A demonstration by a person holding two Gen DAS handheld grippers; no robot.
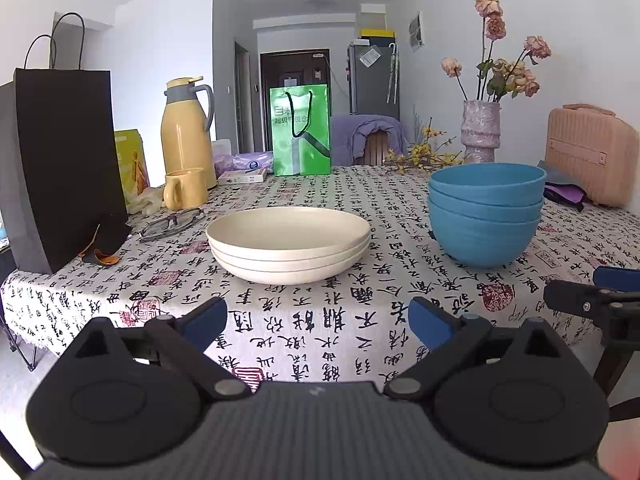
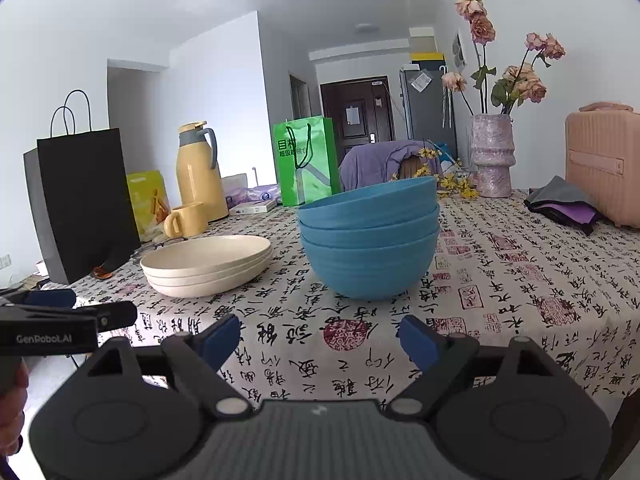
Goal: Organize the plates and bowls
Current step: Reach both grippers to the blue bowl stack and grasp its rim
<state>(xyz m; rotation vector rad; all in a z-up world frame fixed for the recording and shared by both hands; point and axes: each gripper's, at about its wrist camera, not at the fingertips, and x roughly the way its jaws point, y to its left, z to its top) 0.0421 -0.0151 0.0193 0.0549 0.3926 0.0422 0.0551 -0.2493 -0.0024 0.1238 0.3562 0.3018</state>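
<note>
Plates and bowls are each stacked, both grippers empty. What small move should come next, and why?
Probably ease the left gripper forward toward the plates. Its jaws stand open and empty, short of the stack straight ahead, and the right gripper faces the bowls likewise, so either stack can be taken next.

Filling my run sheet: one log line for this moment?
left gripper open, empty | right gripper open, empty | cream plates stacked | blue bowls stacked

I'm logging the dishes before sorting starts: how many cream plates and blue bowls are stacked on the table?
Cream plates: 3, in one stack
Blue bowls: 3, nested in one stack
Total: 6 dishes
</note>
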